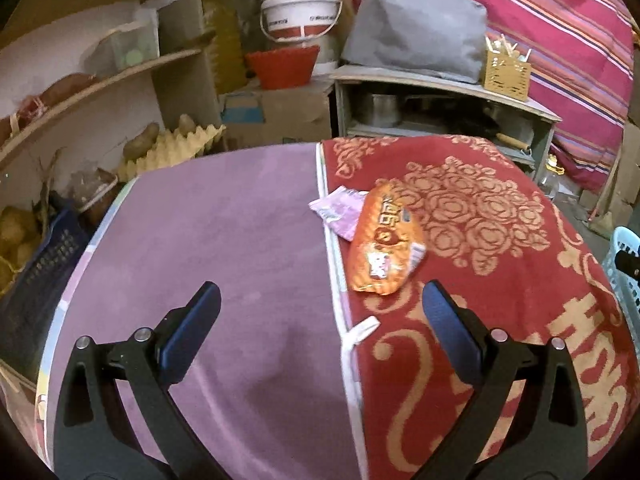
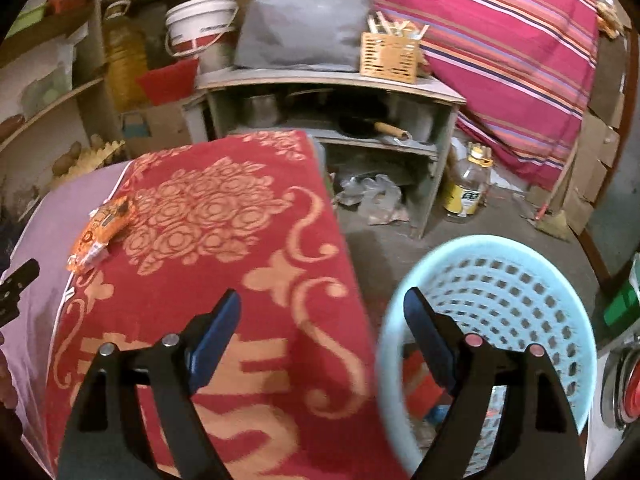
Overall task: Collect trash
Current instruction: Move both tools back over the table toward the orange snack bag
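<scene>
An orange snack wrapper (image 1: 384,240) lies on the red patterned cloth (image 1: 500,280), overlapping a pink wrapper (image 1: 336,208) at the seam with the purple cloth (image 1: 220,240). My left gripper (image 1: 320,300) is open and empty, just short of the orange wrapper. The orange wrapper also shows far left in the right wrist view (image 2: 100,232). My right gripper (image 2: 322,306) is open and empty, over the cloth's right edge beside a light blue perforated basket (image 2: 500,280) on the floor. Something red and blue lies in the basket bottom.
A small white scrap (image 1: 360,330) lies on the seam near my left gripper. Behind the table stand a grey shelf unit (image 2: 332,80) with pans, a white bucket (image 1: 300,8), shelves of potatoes (image 1: 140,140) and a yellow-capped bottle (image 2: 468,184) on the floor.
</scene>
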### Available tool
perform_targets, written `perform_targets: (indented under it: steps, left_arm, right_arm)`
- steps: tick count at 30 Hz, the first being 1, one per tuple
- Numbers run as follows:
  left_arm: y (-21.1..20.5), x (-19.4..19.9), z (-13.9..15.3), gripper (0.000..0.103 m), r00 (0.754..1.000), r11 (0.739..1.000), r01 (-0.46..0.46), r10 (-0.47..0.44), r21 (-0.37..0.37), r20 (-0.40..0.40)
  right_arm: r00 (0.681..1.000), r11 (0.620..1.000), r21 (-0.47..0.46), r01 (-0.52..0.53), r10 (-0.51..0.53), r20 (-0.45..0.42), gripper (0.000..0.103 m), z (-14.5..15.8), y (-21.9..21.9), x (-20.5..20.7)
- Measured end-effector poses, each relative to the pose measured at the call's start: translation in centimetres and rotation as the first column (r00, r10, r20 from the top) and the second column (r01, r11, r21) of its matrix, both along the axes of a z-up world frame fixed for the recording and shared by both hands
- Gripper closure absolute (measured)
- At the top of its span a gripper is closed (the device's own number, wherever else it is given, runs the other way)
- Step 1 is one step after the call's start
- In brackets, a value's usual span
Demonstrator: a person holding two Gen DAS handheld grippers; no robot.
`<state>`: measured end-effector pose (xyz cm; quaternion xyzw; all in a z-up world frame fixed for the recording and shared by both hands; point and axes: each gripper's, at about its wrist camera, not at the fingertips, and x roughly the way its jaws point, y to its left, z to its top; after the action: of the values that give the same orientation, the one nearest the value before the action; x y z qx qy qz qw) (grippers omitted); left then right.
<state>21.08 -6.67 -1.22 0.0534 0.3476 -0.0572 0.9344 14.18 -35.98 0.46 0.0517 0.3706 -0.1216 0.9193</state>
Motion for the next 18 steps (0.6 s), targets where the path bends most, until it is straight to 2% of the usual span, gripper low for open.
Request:
perform_targets:
  steps: [3, 7, 13, 15, 17, 18]
  left_arm:
    - [0.3, 1.2, -0.8, 0.006, 1.000, 1.000, -0.019, 0.019, 0.007, -0.020]
    - [0.0, 2.6, -1.5, 0.006, 0.999, 1.000, -0.001, 0.002, 0.008, -0.048]
    - [-1.5, 4.2, -2.2, 0.007, 0.996, 0.997, 0.070, -0.072, -0.030, -0.048]
    - [-2.2, 4.7, -2.4, 0.013, 0.995, 0.996, 0.087, -0.087, -0.018, -0.043]
    - [-2.6, 5.2, -2.8, 0.028, 0.992, 0.994, 0.105, -0.106, -0.015, -0.065]
    - [-2.7, 5.4, -3.2, 0.031, 0.990, 0.993, 0.115, -0.117, -0.024, -0.083]
  right_arm:
    - [1.000, 1.000, 0.006, -0.014, 0.014, -0.006, 0.020, -0.4, 1.2, 1.2]
    - [1.000, 1.000, 0.016, -0.022, 0.023, -0.006, 0.014, -0.8, 2.3, 2.8]
    - [0.999, 0.999, 0.037, -0.031, 0.031, -0.021, 0.014, -1.5, 3.2, 5.1]
    - [0.999, 0.999, 0.038, -0.036, 0.038, -0.029, 0.014, -1.8, 3.5, 5.6]
    - [0.998, 0.999, 0.026, -0.048, 0.049, -0.044, 0.014, -2.2, 3.9, 6.0]
    - [0.997, 0.998, 0.020, -0.052, 0.052, -0.048, 0.014, -2.3, 4.0, 6.1]
